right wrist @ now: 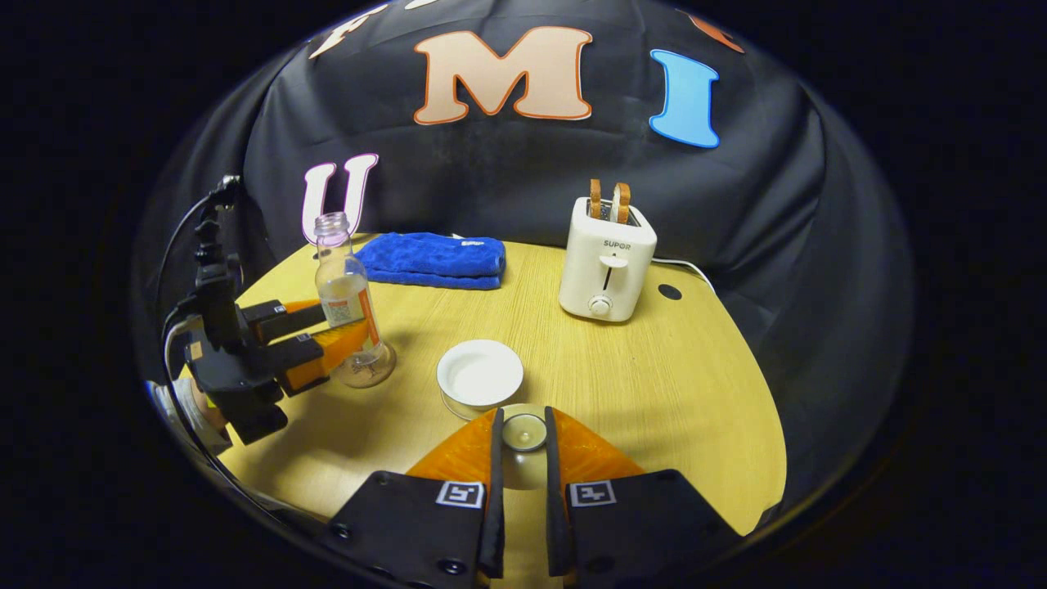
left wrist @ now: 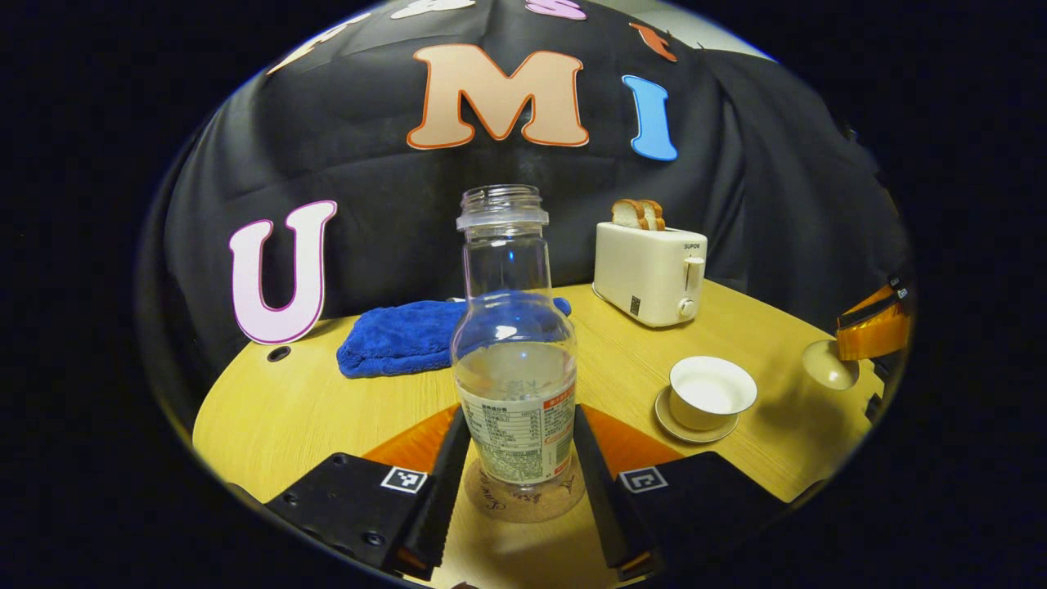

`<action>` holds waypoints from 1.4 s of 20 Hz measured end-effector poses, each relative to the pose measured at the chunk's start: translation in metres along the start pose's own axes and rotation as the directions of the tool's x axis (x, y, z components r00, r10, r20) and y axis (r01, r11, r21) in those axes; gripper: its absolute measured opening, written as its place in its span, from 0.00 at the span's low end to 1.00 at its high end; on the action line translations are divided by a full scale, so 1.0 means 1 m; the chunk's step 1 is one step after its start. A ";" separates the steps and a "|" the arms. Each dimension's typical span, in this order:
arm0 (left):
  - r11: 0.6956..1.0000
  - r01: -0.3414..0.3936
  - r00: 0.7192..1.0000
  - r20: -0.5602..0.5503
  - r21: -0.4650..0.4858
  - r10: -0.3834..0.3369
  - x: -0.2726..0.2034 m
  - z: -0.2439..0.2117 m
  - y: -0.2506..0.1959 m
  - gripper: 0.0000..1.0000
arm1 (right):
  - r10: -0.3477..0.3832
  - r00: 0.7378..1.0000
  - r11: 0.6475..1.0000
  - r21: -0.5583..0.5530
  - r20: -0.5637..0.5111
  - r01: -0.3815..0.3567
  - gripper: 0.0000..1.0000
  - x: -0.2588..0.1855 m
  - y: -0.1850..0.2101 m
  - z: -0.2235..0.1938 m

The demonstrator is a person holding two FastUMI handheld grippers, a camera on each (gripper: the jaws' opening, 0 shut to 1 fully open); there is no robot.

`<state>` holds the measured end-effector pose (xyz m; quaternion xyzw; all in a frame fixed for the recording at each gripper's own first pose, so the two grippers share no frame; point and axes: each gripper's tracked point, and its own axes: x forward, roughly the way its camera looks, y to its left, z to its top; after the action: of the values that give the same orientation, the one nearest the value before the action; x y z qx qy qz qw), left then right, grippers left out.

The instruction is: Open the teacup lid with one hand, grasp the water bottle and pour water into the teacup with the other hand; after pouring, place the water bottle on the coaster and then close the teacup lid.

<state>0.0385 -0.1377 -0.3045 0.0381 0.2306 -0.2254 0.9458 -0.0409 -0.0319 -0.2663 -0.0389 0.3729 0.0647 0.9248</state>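
Standing upright on the cork coaster (left wrist: 523, 497), the water bottle (left wrist: 514, 343) sits between the left tool (left wrist: 521, 499) fingers, which flank its lower body closely; whether they press on it or have just let go I cannot tell. Judging by that, pouring looks done and the step in hand is setting the bottle down. To do it well, spread the fingers evenly and draw straight back toward the near edge, so neither side tips the open-necked bottle. To the right, the teacup (right wrist: 479, 374) on its saucer stands uncovered. Just near it, the right tool (right wrist: 521, 438) holds the lid (right wrist: 523, 431) in a narrow grip, ready to cover it. Farther off on the surface (right wrist: 654, 384) are a blue towel (right wrist: 433, 260) and toaster (right wrist: 605, 260).
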 end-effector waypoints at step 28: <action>0.999 -0.039 0.999 -0.033 0.028 0.040 -0.053 -0.011 0.000 0.98 | 0.082 0.991 0.995 0.047 0.108 -0.088 0.24 0.059 0.041 0.043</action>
<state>-0.0082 -0.1145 -0.2908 0.0593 0.2424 -0.2090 0.9455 0.0247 0.0188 -0.2777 0.0044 0.3262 0.0964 0.9403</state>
